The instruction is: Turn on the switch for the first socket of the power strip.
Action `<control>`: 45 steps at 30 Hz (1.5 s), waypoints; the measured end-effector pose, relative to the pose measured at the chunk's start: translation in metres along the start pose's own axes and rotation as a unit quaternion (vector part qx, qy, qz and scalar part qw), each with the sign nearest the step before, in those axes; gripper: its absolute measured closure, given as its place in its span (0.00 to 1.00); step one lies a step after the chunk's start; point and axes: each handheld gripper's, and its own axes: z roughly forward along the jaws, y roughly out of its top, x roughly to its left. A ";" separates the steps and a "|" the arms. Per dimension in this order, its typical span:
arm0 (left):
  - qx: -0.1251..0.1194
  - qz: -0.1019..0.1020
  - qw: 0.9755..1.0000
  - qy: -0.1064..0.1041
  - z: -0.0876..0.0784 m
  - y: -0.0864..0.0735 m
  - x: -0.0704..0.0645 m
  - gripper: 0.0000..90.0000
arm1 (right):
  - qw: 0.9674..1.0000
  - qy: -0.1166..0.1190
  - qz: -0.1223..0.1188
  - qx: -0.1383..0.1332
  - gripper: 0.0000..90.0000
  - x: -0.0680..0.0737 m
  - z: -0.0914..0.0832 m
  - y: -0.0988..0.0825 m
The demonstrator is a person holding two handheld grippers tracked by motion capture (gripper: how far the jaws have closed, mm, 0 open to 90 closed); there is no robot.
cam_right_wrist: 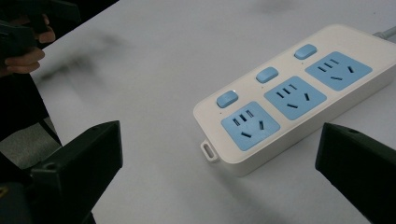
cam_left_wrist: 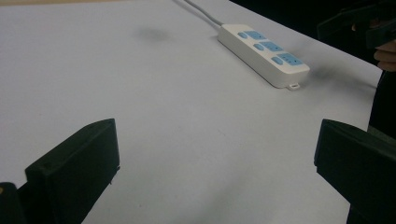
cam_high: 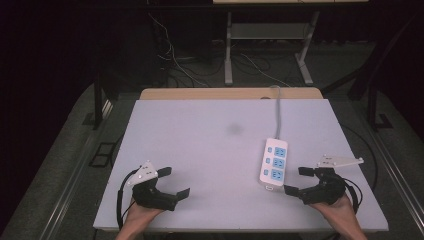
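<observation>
**Two spread tools, power strip untouched**

High view: white power strip (cam_high: pixel 274 164) right of centre on the table (cam_high: pixel 200 150); right tool (cam_high: pixel 302 181) just beside its near end, jaws spread, empty; left tool (cam_high: pixel 175 182) lower left, spread too.

Left gripper view: strip (cam_left_wrist: pixel 264 53) upper right, well apart.

Right gripper view: strip (cam_right_wrist: pixel 289 95) centre-right, between spread jaws, untouched.

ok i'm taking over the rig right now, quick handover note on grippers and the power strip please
Left gripper: open, empty, at the near left of the table, far from the strip.
Right gripper: open, empty, just right of the power strip's near end, not touching it.
Power strip: flat on the table right of centre, three blue sockets up, nothing plugged in, cord running off the far edge.
Done: nothing visible yet.
Left: probably close in on the strip with the right gripper.
</observation>
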 end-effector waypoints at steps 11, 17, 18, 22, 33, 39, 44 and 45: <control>0.002 -0.001 1.000 0.002 0.001 -0.001 0.000 0.00 | 1.000 -0.003 -0.003 0.017 0.00 -0.005 0.001 0.012; 0.002 -0.002 1.000 0.003 0.001 -0.001 0.000 0.00 | 1.000 -0.004 -0.008 0.021 0.00 -0.007 -0.002 0.022; 0.002 -0.002 1.000 0.003 0.001 -0.001 0.001 0.00 | 1.000 -0.004 -0.009 0.022 0.00 -0.007 -0.003 0.024; 0.002 -0.002 1.000 0.004 0.001 -0.001 0.000 0.00 | 0.999 -0.005 -0.015 0.029 0.00 -0.007 -0.004 0.030; 0.003 -0.003 1.000 0.005 0.001 -0.001 0.001 0.00 | 0.998 -0.004 -0.028 0.047 0.00 -0.009 -0.001 0.048; 0.002 -0.003 1.000 0.005 0.000 -0.001 0.002 0.00 | 0.998 -0.003 -0.032 0.059 0.00 -0.012 0.004 0.057; 0.002 -0.003 1.000 0.005 0.000 -0.001 0.002 0.00 | 0.997 -0.006 -0.037 0.065 0.00 -0.014 0.008 0.065; 0.002 -0.003 1.000 0.004 0.000 -0.001 0.002 0.00 | 0.997 -0.008 -0.037 0.066 0.00 -0.015 0.009 0.066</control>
